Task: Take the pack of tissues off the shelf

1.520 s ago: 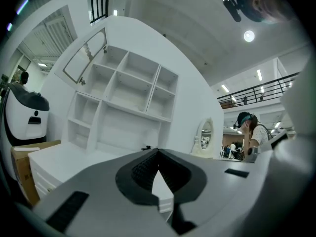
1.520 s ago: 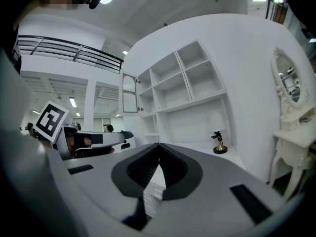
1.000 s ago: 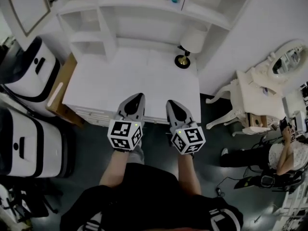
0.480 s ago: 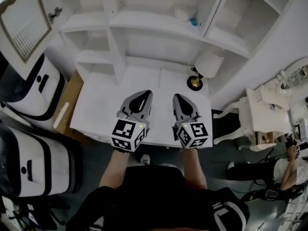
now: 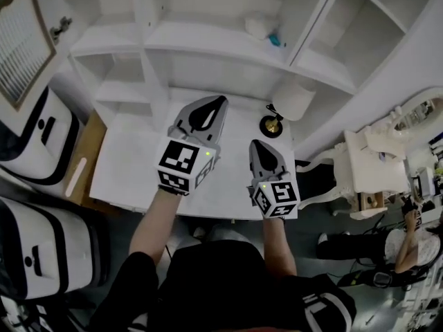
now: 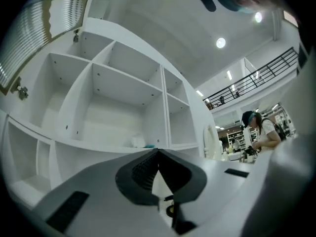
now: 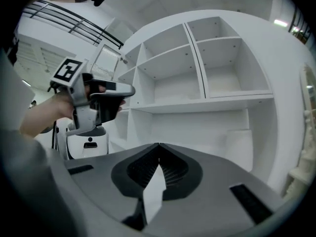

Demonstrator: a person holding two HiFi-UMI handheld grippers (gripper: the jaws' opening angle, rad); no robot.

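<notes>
Reaching phase, nothing grasped yet. Left gripper (image 5: 214, 102) is held up and forward over the desk (image 5: 128, 168), jaws pressed together at the tips, nothing between them. Right gripper (image 5: 262, 144) hangs lower and further back near the desk's front edge, jaws likewise closed and empty.

Pack of tissues (image 5: 257, 25): small white bundle on the long shelf (image 5: 201, 43) above the desk, with a teal item (image 5: 275, 41) just beside it, close to the upright divider (image 5: 304, 19). Its long axis is too small to read.

Key relation: the pack lies ahead of and above both grippers, a little to the right of the left one's line. In the left gripper view it sits just above and left of the jaw tips (image 6: 158, 151), well apart. Left gripper judged the nearer. Jaws must spread before any grasp. Lamp (image 5: 293, 99) stands below the shelf to the right, beside the likely path.
</notes>
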